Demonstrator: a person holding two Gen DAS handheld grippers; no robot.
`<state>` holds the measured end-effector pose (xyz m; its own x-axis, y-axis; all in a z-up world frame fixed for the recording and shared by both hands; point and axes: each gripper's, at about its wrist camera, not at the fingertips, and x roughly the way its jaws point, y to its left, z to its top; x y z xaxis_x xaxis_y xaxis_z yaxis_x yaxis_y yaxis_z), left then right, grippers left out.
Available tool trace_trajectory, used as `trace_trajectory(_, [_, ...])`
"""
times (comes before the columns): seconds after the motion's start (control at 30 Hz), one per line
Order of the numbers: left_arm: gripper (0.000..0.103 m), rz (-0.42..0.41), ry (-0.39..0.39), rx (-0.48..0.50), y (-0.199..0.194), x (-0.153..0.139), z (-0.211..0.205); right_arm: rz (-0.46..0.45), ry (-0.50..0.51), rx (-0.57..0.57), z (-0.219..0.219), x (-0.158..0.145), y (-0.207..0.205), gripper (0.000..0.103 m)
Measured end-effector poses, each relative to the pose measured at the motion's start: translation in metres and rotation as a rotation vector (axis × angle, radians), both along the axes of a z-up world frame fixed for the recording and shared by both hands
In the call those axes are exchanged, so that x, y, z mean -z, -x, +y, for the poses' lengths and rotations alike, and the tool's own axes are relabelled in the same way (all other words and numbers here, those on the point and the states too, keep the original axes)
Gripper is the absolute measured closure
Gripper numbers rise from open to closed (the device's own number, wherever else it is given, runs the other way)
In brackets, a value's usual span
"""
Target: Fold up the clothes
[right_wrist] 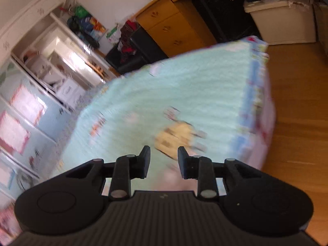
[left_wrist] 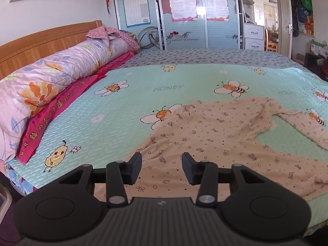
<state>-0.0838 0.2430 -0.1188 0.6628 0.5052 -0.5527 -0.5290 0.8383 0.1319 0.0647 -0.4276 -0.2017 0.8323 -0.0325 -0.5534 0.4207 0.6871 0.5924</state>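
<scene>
On a bed covered by a mint-green quilt (left_wrist: 143,86) printed with bees, one beige patterned garment (left_wrist: 215,139) lies spread flat toward the near right side, one long sleeve (left_wrist: 307,127) stretched out to the right. The left gripper (left_wrist: 162,168) hovers over the garment's near edge, its two black fingers (left_wrist: 134,168) parted with nothing pinched between them. Along the wooden headboard (left_wrist: 47,41) sit one rolled floral duvet (left_wrist: 61,71) and one red cloth (left_wrist: 61,106) beneath it. Three posters (left_wrist: 183,3) hang on the sliding wardrobe doors behind.

The right wrist view is blurred. The right gripper (right_wrist: 164,162) hangs above the quilt's corner (right_wrist: 205,86) near the wooden floor (right_wrist: 297,112), its two fingers (right_wrist: 144,162) likewise apart and holding nothing. One wooden chest of drawers (right_wrist: 174,28) stands against the far wall. The garment cannot be made out clearly in this view.
</scene>
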Motion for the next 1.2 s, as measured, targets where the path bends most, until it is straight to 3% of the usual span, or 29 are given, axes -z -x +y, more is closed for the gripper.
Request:
trace_trajectory(0.13, [0.057,0.001,-0.003,0.041,-0.011,-0.001,-0.013,0.039,0.025,-0.025,-0.013,0.031,0.029,0.07])
trace_trajectory(0.23, [0.057,-0.004,-0.015,0.079,-0.014,-0.004,-0.028,0.034,0.084,-0.074,-0.008,0.03,0.023,0.07])
trace_trajectory(0.5, [0.057,0.011,-0.036,0.076,-0.015,-0.007,-0.035,0.056,0.37,-0.362,0.042,0.013,-0.031,0.07])
trace_trajectory(0.7, [0.057,0.017,-0.041,0.073,-0.018,-0.008,-0.036,0.027,0.587,-0.656,0.097,0.007,-0.022,0.07])
trace_trajectory(0.83, [0.056,0.019,-0.039,0.086,-0.019,-0.007,-0.04,0.04,0.775,-0.752,0.126,0.007,-0.029,0.069])
trace_trajectory(0.93, [0.056,0.019,-0.039,0.084,-0.018,-0.007,-0.04,0.077,0.777,-0.804,0.132,0.009,-0.054,0.07])
trace_trajectory(0.97, [0.056,0.02,-0.04,0.081,-0.018,-0.007,-0.04,0.096,0.754,-0.833,0.133,0.012,-0.064,0.074])
trace_trajectory(1.0, [0.056,0.022,-0.041,0.078,-0.018,-0.007,-0.04,0.116,0.732,-0.863,0.134,0.014,-0.075,0.1])
trace_trajectory(1.03, [0.056,0.025,-0.042,0.075,-0.018,-0.006,-0.039,0.127,0.711,-0.873,0.134,0.014,-0.085,0.103])
trace_trajectory(1.2, [0.056,0.02,-0.043,0.057,-0.015,-0.009,-0.036,0.06,0.629,-0.663,0.12,-0.018,-0.13,0.102])
